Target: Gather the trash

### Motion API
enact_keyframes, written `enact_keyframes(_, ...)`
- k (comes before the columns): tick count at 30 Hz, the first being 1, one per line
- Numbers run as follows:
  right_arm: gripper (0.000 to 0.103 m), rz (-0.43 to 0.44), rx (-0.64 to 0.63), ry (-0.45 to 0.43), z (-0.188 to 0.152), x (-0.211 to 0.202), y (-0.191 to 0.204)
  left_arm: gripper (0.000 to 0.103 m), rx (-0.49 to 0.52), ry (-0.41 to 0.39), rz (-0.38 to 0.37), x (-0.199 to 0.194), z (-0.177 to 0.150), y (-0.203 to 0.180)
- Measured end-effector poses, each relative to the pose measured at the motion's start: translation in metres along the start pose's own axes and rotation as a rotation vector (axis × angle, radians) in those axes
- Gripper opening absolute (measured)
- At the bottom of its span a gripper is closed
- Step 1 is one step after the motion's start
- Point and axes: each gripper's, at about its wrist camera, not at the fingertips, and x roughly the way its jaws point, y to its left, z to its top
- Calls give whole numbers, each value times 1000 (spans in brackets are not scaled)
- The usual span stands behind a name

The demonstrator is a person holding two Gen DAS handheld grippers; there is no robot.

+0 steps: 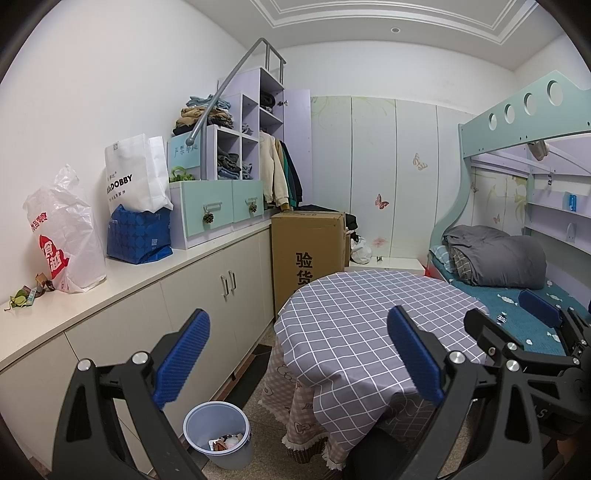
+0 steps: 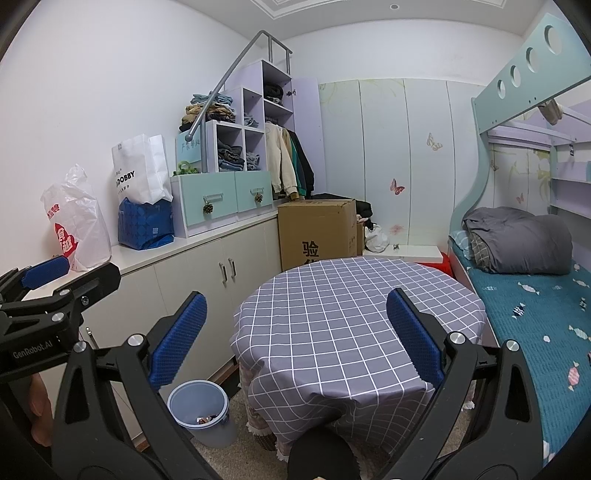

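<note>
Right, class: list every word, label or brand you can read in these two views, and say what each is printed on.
"DOBBY": white paper bag; its first letters are hidden.
"验货": cardboard box.
"GenRobot.AI": left gripper body, seen from the right wrist.
Red characters on the plastic bag: too crumpled to read.
Writing on the teal panel: too faint.

Small bedroom, white walls, stepped white ceiling (image 1: 388,22) with a recessed light. Ahead of my tongs: round table (image 2: 354,306) under a grey checked cloth. Left of them: long white counter (image 1: 122,280) over cream cabinet doors, lilac cubby shelving (image 1: 236,147) with folded clothes and teal drawers on top. Right: teal bunk bed (image 2: 535,314), grey duvet bundled on it. Far wall: pale wardrobe panels (image 1: 391,166) with butterfly decals, a cardboard box (image 1: 308,251) standing before them. Speckled floor.
</note>
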Motion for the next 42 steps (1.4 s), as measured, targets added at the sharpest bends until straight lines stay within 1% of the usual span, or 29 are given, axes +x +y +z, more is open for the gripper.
enact_keyframes(42,96,-1,-1,4,0,1,1,95,3,1,-5,2,-2,4)
